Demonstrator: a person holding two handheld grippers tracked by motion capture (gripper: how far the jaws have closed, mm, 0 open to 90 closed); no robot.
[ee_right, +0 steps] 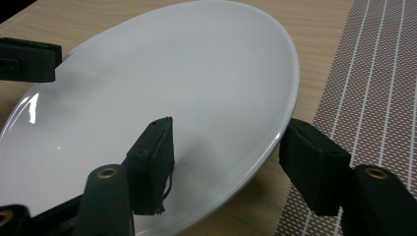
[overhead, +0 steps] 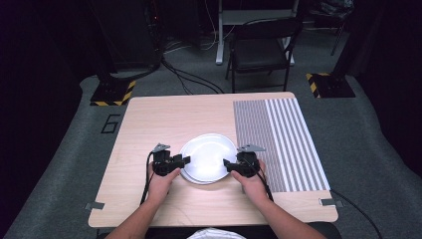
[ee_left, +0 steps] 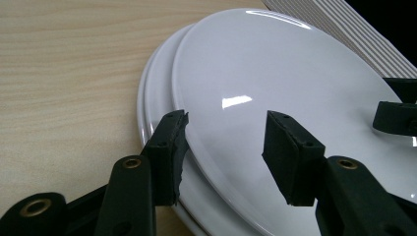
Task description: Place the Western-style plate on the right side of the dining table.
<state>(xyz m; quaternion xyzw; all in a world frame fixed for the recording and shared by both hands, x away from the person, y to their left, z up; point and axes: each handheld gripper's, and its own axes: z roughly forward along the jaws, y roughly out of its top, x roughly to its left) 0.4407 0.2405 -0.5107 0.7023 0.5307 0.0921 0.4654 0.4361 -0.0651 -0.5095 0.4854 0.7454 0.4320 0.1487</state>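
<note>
Gripping is the step in hand, by my reading: both hands sit at the near side of the surface (overhead: 149,119), each set of jaws straddling the rim of the top plate (overhead: 208,152).

Left gripper (overhead: 181,161): one pad touches the rim's outer edge, the other stands over the plate's face with a gap; not clamped.

Right gripper (overhead: 230,165): one pad over the plate's face, one just outside the rim, neither pressing that I can tell.

Top plate looks tilted, lying on a lower plate (ee_left: 155,93) that peeks out at its left.

Striped mat (overhead: 278,142) lies just right of both.

Next move likely calls for closing both sets evenly before lifting.
</note>
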